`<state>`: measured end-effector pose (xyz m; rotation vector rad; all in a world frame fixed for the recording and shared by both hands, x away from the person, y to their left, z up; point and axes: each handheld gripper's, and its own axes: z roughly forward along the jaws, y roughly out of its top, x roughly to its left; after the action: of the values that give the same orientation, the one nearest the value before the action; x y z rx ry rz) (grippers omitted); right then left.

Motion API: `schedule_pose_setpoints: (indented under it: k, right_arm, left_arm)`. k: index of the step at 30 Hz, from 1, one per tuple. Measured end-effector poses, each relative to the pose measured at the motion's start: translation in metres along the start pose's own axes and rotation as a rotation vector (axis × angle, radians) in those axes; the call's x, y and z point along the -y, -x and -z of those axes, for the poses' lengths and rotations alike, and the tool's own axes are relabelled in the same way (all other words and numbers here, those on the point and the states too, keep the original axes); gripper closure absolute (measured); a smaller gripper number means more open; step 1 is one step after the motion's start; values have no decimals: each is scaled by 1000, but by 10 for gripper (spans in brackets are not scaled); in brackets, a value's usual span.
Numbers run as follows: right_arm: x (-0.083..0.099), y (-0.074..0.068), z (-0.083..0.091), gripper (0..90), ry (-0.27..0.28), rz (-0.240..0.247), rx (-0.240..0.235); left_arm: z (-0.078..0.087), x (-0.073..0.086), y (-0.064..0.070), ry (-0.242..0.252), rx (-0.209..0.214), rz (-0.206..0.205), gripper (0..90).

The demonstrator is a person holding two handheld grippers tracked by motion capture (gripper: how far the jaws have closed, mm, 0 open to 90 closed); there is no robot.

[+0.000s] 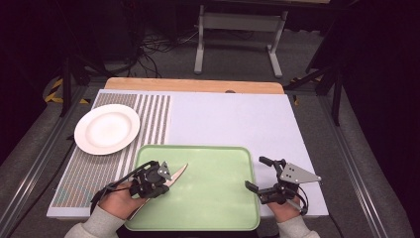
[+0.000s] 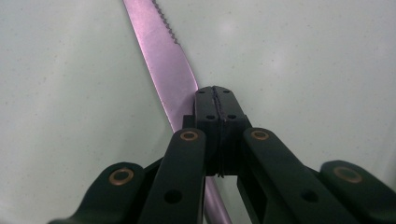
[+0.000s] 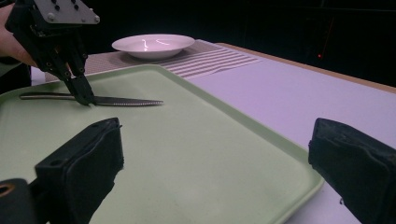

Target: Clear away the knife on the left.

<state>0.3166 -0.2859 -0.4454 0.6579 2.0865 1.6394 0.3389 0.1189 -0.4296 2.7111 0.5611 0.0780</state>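
High view: knife [image 1: 174,177] lies near green tray's [image 1: 233,208] left rim.

knife [image 1: 176,177] | serrated steel | lying flat | green tray's [image 1: 218,198] left part

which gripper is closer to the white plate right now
Left. The left gripper is shut on the knife over the tray, just below the plate. The right gripper hangs open past the tray's right edge, far from it.
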Motion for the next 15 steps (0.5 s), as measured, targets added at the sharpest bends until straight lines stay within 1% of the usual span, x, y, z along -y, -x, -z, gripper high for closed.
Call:
schedule_pose_setpoints:
  k: [4,5,6,15]
  right_arm:
    - [0,0,0,37,-1,-1,1]
    - [0,0,0,37,-1,-2,2]
    - [0,0,0,37,-1,-2,2]
    - [0,0,0,37,0,-4,1]
  left_arm:
    - [1,3,-3,2,-16,14,897]
    - [1,3,-3,2,-16,14,897]
    - [2,6,-5,12,-12,22,897]
    - [4,12,-12,16,-27,61,897]
